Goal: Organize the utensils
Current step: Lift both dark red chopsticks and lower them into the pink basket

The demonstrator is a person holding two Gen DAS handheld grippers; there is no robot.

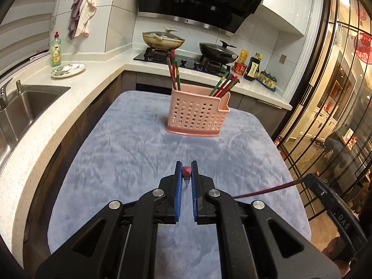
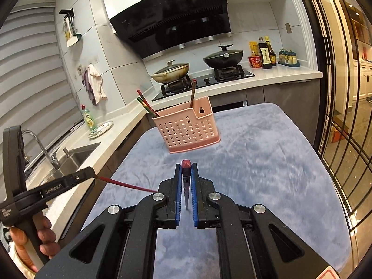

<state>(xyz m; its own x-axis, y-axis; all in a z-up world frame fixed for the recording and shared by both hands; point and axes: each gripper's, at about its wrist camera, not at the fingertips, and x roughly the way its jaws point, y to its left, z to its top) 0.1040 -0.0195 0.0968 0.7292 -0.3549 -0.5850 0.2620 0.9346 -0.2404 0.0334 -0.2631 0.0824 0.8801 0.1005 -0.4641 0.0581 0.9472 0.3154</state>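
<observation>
Chopstick pinched in each hand-held gripper, open cloth before pink basket.

pink caddy ahead, cloth around it bare

A pale pink basket dotted with holes holds red, green and brown chopsticks on a mottled grey-blue tabletop; blue-padded black claws.
</observation>
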